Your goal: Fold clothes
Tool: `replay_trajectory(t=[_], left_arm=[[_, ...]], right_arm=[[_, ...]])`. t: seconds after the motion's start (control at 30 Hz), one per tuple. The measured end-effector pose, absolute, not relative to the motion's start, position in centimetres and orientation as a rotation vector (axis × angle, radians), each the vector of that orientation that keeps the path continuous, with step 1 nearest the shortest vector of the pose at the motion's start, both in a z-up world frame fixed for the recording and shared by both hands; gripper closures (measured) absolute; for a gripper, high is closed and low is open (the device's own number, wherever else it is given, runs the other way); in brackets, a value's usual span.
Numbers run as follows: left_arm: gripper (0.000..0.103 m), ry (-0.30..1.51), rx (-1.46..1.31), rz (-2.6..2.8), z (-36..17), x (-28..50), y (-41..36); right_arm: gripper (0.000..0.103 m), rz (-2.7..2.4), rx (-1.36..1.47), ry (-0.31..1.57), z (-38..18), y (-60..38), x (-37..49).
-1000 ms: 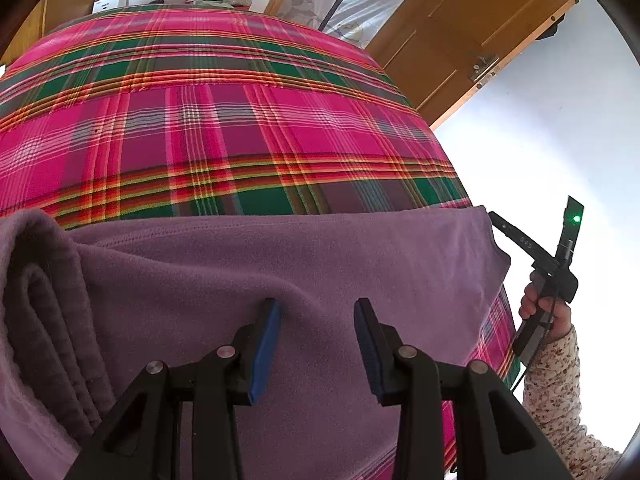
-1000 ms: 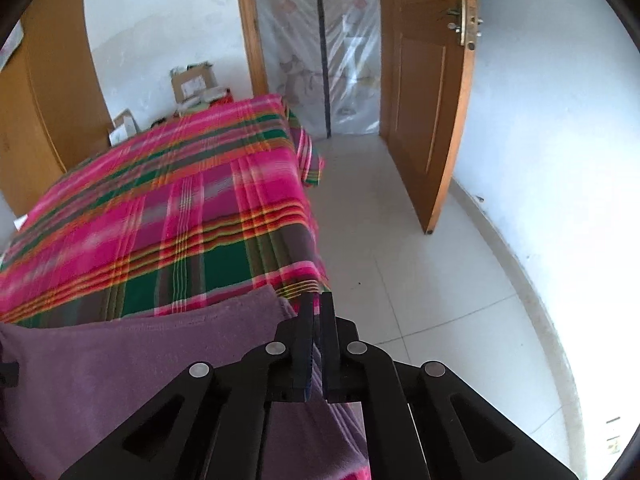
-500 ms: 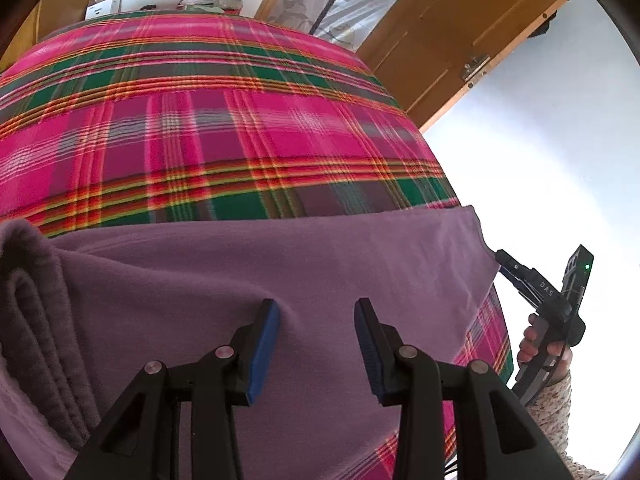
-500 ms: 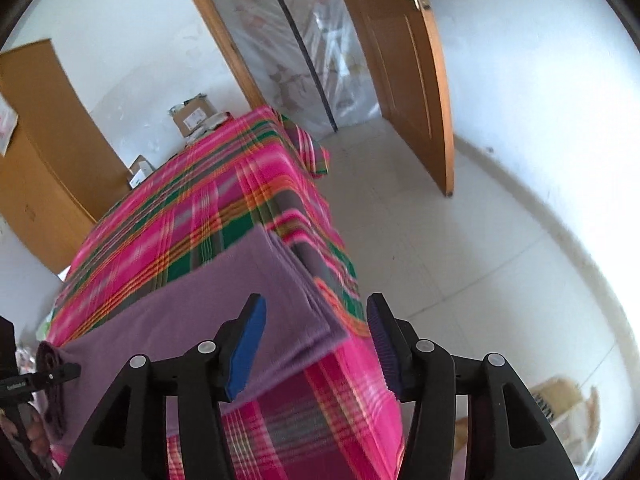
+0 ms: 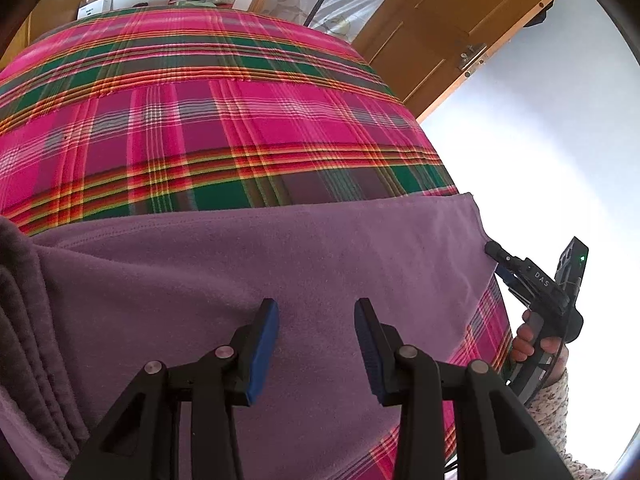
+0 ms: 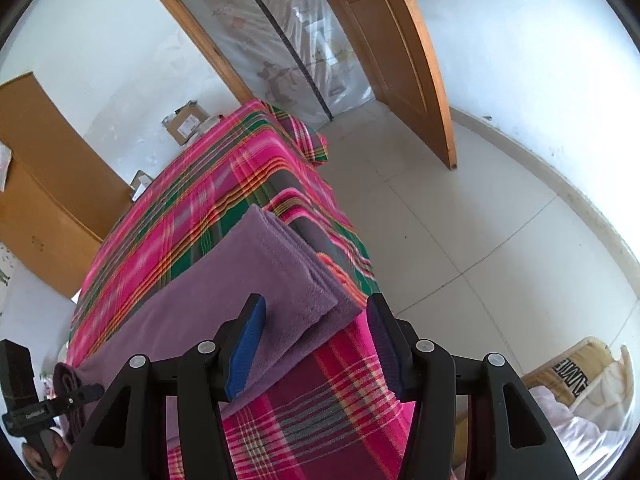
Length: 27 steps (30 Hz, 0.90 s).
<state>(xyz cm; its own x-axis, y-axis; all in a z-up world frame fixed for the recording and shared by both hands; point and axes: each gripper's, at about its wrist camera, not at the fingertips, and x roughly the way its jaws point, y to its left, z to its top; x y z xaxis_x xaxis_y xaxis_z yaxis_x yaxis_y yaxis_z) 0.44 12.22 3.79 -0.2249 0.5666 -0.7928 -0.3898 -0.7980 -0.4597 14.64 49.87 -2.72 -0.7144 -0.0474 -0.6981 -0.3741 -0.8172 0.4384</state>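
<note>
We have just let go of the folded purple fleece garment [image 6: 256, 280]: our right gripper [image 6: 316, 344], earlier pinched together, now has fingers spread and closing slightly over its corner, pressing nothing, while our left gripper [image 5: 316, 344] hovers spread, so this fold looks laid.

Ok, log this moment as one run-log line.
task: fold clothes | purple garment: folded, flat on plaid bed | left gripper: open above it | right gripper: jaws closing, pads clear of garment corner

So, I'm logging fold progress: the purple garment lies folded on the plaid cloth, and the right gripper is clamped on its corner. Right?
Not quite. The right gripper is not clamped: its pads stand clear of the purple garment, as the right wrist view shows. The garment does lie folded on the plaid cloth.
</note>
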Motion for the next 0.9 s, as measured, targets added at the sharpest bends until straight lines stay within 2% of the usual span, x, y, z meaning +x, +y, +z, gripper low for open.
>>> replay_trajectory(t=[0.13,0.3,0.43,0.9], left_arm=[[0.063,-0.221,-1.433,2.058,3.7,0.4,12.2],[0.063,-0.225,-1.433,2.060,3.7,0.4,12.2],[0.063,-0.224,-1.433,2.063,3.8,0.5,12.2],[0.063,-0.226,-1.429,2.043,3.8,0.9,12.4]], right_arm=[[0.064,2.604,-1.066,0.792,-2.4,49.4,14.4],[0.071,2.590,-1.048,0.768,-2.2,49.2,14.6],[0.085,2.613,-1.025,0.738,-1.8,48.9,14.8],[0.087,2.756,-0.944,0.517,1.7,45.6,14.7]])
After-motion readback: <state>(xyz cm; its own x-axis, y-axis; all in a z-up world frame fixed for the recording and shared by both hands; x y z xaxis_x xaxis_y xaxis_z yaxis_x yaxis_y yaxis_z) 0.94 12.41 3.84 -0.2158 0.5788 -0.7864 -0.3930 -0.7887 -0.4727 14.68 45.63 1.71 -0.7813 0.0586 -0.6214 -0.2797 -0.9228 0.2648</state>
